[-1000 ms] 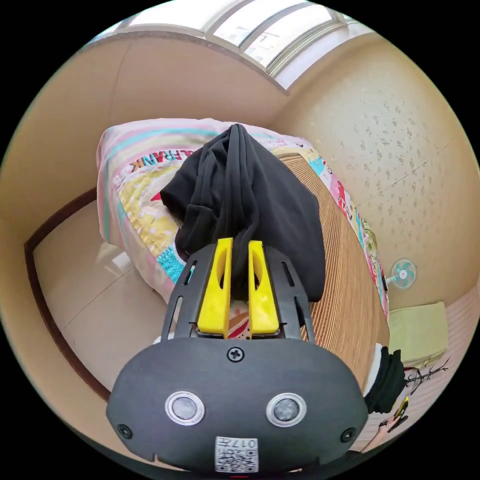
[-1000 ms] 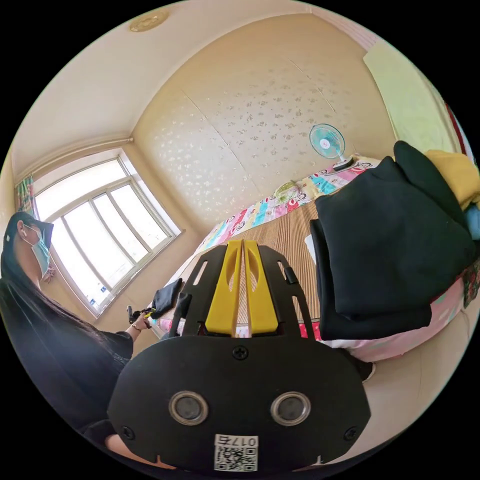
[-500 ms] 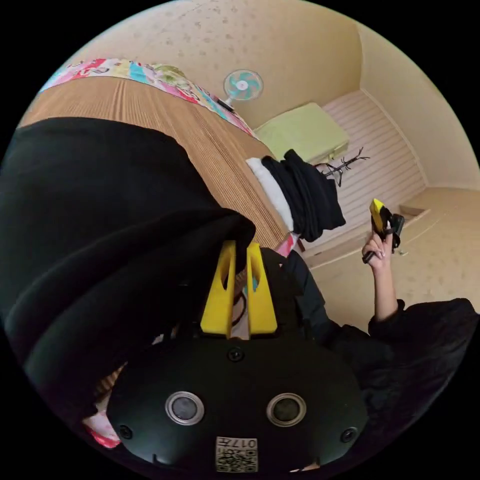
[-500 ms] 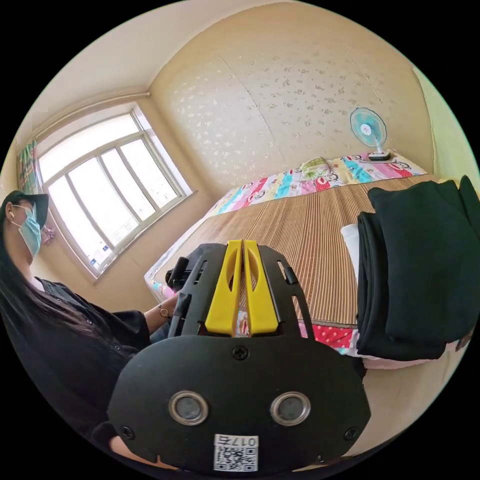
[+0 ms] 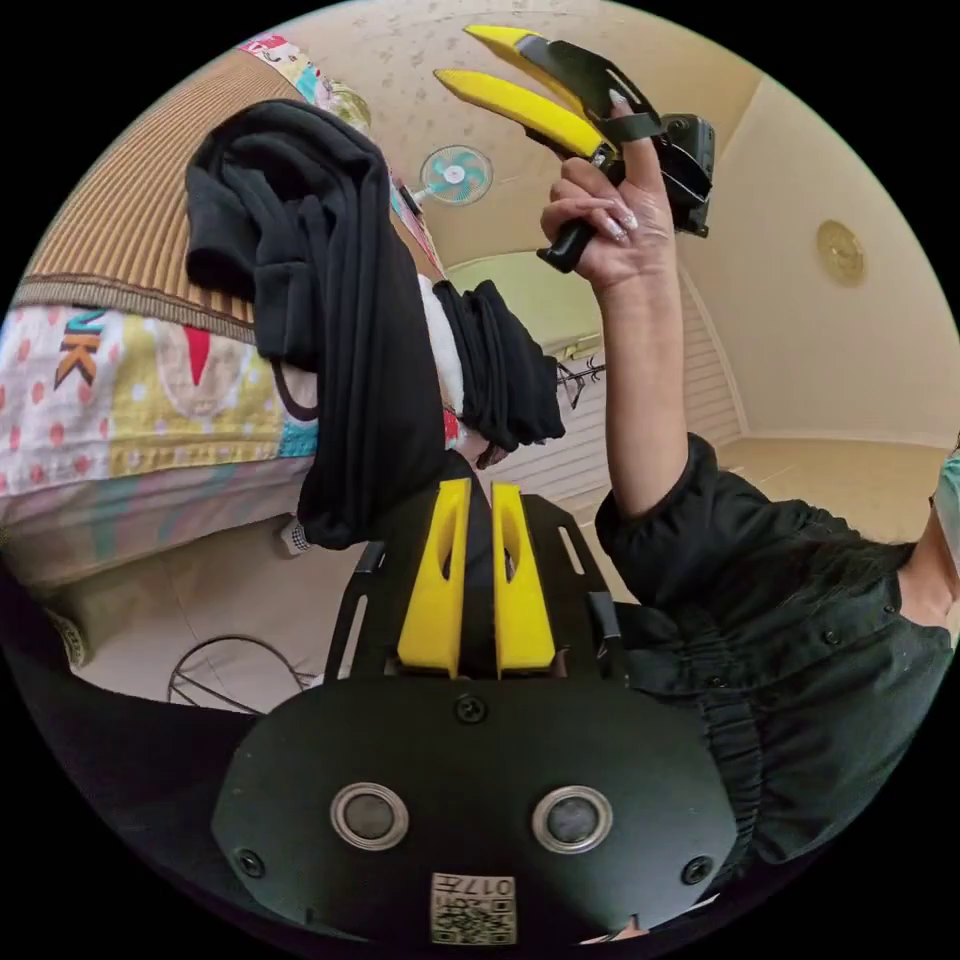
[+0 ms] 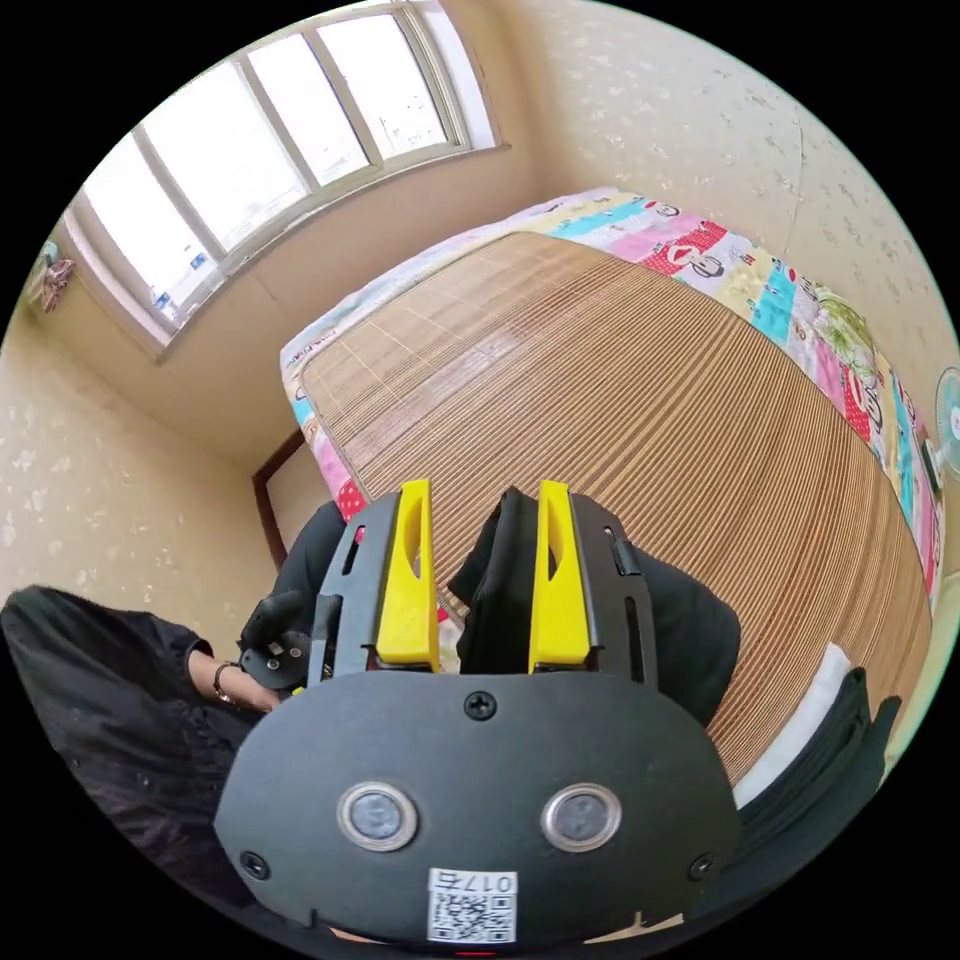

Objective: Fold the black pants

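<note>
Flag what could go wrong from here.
1. The black pants hang bunched over the bed edge, gripped by the left tool; a tug may drop them to the floor.
2. The right tool is open beside wadded layers; closing may pinch several.
3. The folded dark stack sits close and could get dragged.

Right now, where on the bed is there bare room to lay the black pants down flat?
The striped bamboo mat lies bare from the window-side edge to the colourful patchwork sheet border. It is crowded at the near edge: the crumpled black pants hang there, and a stack of folded dark clothes fills the near corner.
</note>
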Action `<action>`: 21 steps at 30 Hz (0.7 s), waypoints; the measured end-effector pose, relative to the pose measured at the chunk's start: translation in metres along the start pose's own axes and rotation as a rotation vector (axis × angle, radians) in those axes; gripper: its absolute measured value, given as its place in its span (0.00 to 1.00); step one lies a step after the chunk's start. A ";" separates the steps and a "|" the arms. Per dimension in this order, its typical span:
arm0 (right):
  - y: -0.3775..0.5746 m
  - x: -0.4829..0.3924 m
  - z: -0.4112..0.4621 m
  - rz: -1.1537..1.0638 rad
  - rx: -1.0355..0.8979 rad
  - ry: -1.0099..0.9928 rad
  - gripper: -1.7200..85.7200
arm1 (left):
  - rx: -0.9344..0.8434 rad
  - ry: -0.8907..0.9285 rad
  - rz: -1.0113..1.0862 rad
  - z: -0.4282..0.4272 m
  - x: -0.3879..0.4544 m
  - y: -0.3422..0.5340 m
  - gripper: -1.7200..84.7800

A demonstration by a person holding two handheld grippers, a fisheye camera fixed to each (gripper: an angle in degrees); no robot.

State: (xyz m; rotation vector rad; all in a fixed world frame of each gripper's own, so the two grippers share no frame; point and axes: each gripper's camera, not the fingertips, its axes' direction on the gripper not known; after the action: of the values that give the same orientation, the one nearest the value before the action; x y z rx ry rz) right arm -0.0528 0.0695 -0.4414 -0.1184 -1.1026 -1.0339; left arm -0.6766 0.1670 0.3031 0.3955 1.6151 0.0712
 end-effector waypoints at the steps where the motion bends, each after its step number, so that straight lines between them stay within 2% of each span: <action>1: -0.022 0.007 0.035 0.013 -0.133 0.027 0.19 | 0.040 -0.020 -0.017 -0.018 -0.004 0.001 0.08; 2: -0.029 0.012 0.056 0.020 -0.221 0.062 0.19 | 0.057 -0.029 -0.023 -0.027 -0.005 0.002 0.08; 3: -0.034 0.023 0.102 0.030 -0.430 0.145 0.18 | 0.085 -0.045 -0.034 -0.041 -0.007 0.004 0.08; 4: -0.026 0.032 0.127 0.019 -0.509 0.149 0.16 | 0.110 -0.050 -0.049 -0.053 -0.009 0.005 0.08; 5: -0.021 0.037 0.126 0.034 -0.478 0.142 0.15 | 0.123 -0.048 -0.059 -0.059 -0.010 0.006 0.08; 8: 0.017 0.070 0.081 0.144 -0.263 -0.064 0.11 | 0.181 0.001 -0.114 -0.083 -0.016 0.008 0.09; 10: 0.071 0.118 0.043 0.262 -0.107 -0.375 0.10 | 0.225 0.059 -0.166 -0.096 -0.021 0.004 0.13; 13: 0.154 0.178 0.015 0.408 0.065 -0.728 0.08 | 0.301 0.059 -0.172 -0.106 -0.019 -0.015 0.15; 14: 0.170 0.187 0.012 0.424 0.094 -0.779 0.08 | 0.313 0.031 -0.174 -0.106 -0.019 -0.020 0.15; 16: 0.231 0.208 0.000 0.456 0.182 -0.968 0.07 | 0.308 -0.024 -0.167 -0.098 -0.018 -0.049 0.17; 21: 0.339 0.225 -0.025 0.484 0.464 -1.286 0.06 | 0.253 0.082 -0.106 -0.064 -0.005 -0.095 0.16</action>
State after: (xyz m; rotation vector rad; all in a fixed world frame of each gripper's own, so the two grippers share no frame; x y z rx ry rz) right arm 0.2265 0.1028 -0.1460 -0.7005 -2.2861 -0.1343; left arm -0.7592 0.0887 0.2870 0.5053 1.7287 -0.2021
